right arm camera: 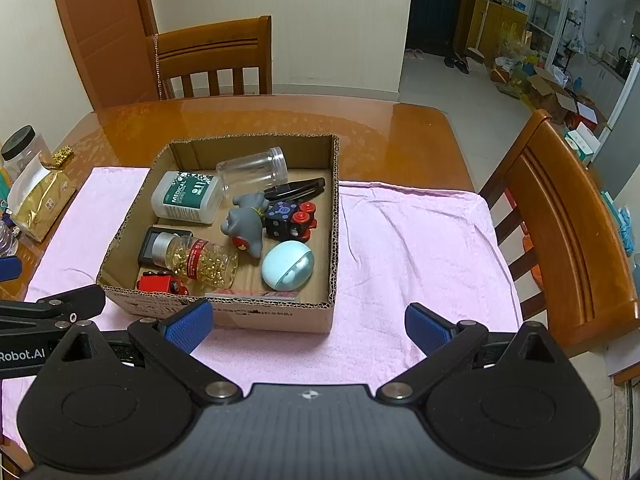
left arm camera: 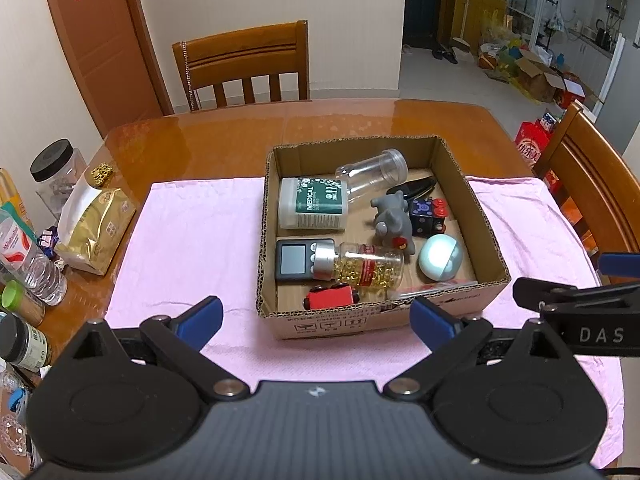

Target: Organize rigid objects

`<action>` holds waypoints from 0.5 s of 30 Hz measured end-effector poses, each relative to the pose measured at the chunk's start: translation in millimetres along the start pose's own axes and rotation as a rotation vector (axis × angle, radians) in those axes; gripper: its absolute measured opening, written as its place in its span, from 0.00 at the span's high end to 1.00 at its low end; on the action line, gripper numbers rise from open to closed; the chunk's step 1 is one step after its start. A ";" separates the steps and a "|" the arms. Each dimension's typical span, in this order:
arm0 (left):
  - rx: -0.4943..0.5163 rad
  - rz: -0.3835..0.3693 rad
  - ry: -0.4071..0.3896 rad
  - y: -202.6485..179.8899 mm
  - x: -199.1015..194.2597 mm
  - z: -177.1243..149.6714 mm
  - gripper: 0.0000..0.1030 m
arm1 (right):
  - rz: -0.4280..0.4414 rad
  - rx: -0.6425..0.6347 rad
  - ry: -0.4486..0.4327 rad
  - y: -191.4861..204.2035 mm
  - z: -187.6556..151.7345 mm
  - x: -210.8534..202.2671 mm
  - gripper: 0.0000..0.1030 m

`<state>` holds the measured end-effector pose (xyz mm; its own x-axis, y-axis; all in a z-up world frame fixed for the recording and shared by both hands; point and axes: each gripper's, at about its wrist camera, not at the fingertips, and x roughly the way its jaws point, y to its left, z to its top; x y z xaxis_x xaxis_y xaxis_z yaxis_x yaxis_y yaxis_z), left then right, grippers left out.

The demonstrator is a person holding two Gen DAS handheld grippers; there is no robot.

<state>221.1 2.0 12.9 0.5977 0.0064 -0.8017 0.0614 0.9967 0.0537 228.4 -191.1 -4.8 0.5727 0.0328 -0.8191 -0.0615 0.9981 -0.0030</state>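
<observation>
An open cardboard box [left arm camera: 460, 160] [right arm camera: 334, 216] stands on a pink cloth [left arm camera: 192, 232] [right arm camera: 416, 248]. In it lie a white medical bottle [left arm camera: 312, 204] [right arm camera: 186, 198], a clear jar [left arm camera: 372, 174] [right arm camera: 252, 170], a capsule bottle [left arm camera: 360, 266] [right arm camera: 200, 260], a grey toy animal [left arm camera: 392, 220] [right arm camera: 246, 224], a black dice toy [left arm camera: 426, 216] [right arm camera: 290, 220], a pale blue egg-shaped case [left arm camera: 440, 258] [right arm camera: 288, 264], a red toy car [left arm camera: 332, 296] [right arm camera: 160, 283] and a black gadget [left arm camera: 294, 260]. My left gripper [left arm camera: 316, 318] and right gripper [right arm camera: 308, 326] are open and empty, just in front of the box.
Bottles, jars and a gold pouch [left arm camera: 96, 232] crowd the wooden table's [left arm camera: 224, 132] left edge. Wooden chairs stand behind the table [left arm camera: 244, 64] and at its right [right arm camera: 560, 216]. The other gripper shows at each view's side edge.
</observation>
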 end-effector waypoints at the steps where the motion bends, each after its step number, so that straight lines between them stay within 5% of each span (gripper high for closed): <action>1: -0.001 -0.001 0.001 0.3 0.0 0.0 0.04 | 0.001 -0.001 0.000 0.3 0.0 0.3 0.00; 15: -0.001 0.004 -0.002 0.4 -0.9 0.6 0.04 | 0.004 -0.010 -0.005 1.4 1.6 -0.5 0.00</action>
<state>221.1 2.3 14.0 0.5993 0.0104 -0.8004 0.0579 0.9967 0.0563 229.3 -189.6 -3.5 0.5763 0.0372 -0.8164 -0.0718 0.9974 -0.0053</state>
